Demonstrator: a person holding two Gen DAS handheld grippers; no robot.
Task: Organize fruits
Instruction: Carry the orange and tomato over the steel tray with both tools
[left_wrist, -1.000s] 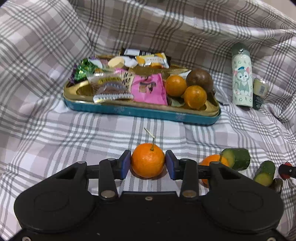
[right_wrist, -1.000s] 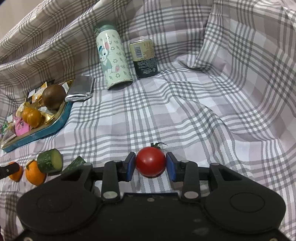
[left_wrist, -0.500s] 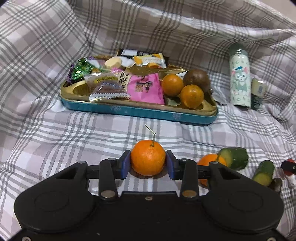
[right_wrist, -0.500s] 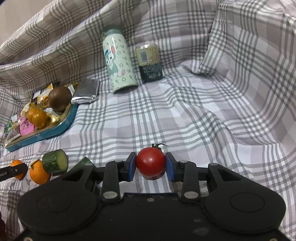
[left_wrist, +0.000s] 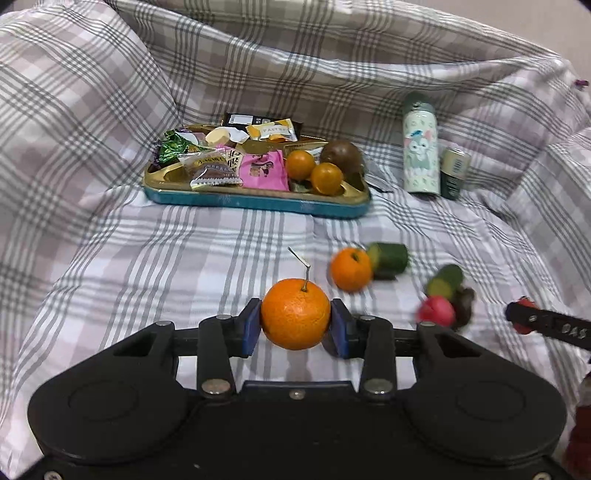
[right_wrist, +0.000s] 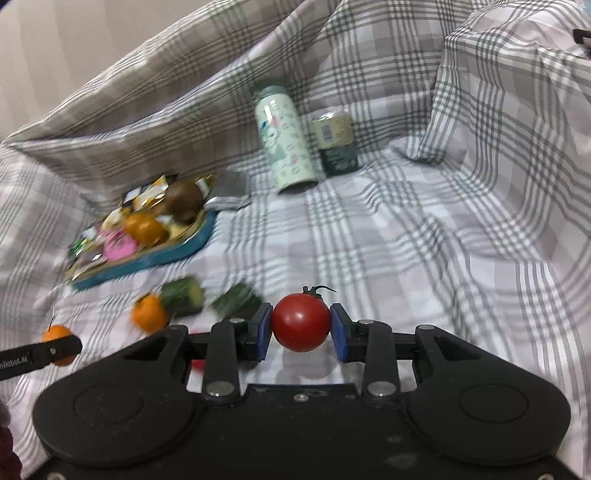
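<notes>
My left gripper (left_wrist: 295, 326) is shut on an orange with a stem (left_wrist: 295, 314) and holds it above the plaid cloth. My right gripper (right_wrist: 301, 328) is shut on a red tomato (right_wrist: 301, 322), also lifted. A gold and teal tray (left_wrist: 255, 203) at the back holds snack packets, two small oranges (left_wrist: 314, 171) and a brown fruit (left_wrist: 341, 157). Another orange (left_wrist: 350, 269), two cucumber pieces (left_wrist: 389, 256) and a red tomato (left_wrist: 436, 311) lie on the cloth to the right. The tray shows at the left of the right wrist view (right_wrist: 177, 251).
A pale green bottle (left_wrist: 421, 147) and a small can (left_wrist: 455, 171) stand at the back right. Raised folds of plaid cloth (left_wrist: 110, 74) wall in the area on all sides. A silver packet (right_wrist: 231, 192) lies beside the tray.
Both grippers have risen and pulled back with their fruit. The tray and bottle look farther away. The loose orange and a second tomato have come into the left view.
</notes>
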